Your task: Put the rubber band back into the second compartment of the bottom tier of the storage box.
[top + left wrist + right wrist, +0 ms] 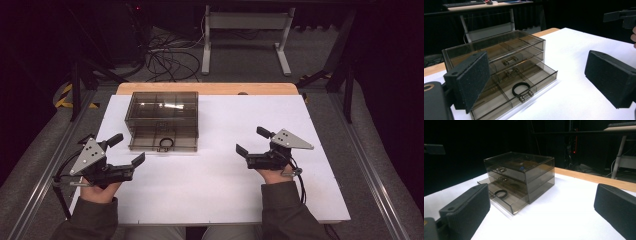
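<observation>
High view: both grippers, left [127, 150] and right [248, 141], stood wide open and empty; the drawer box's [161, 107] bottom drawer [162, 141] was out, ring [165, 144] reachable.

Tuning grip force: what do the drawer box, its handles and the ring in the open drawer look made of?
Drawer box: smoky see-through hard plastic, likely acrylic; glossy, the dividers show through. Handles: shiny, silvery, probably metal or plated plastic. Ring: black, matte, thin band; rubber or elastic, can't tell which.
</observation>
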Demonstrator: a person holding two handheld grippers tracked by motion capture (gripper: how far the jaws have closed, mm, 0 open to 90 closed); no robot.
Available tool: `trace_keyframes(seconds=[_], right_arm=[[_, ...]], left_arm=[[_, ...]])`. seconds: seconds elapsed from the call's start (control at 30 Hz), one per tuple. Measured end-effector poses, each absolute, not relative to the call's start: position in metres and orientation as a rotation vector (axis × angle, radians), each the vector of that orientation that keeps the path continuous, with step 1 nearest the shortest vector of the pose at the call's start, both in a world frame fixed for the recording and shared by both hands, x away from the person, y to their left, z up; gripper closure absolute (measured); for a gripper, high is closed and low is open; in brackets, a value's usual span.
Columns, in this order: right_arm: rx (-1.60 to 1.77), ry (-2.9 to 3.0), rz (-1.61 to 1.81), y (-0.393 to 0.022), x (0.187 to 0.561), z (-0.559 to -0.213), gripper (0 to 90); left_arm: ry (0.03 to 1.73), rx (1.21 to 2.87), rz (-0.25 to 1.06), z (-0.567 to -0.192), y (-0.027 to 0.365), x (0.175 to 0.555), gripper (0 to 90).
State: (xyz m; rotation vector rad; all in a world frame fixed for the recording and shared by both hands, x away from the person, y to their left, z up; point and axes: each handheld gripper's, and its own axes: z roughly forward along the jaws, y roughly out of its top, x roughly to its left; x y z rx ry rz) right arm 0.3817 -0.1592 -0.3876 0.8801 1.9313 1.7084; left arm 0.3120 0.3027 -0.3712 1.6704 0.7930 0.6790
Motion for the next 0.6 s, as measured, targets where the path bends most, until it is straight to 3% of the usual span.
trace_keyframes(seconds=[0.6], right_arm=[[0.913,1.879,1.715,-0.195,0.369,-0.386,0.2]], left_arm=[[0.801,1.676,0.680,-0.372,0.304,0.312,4.9]])
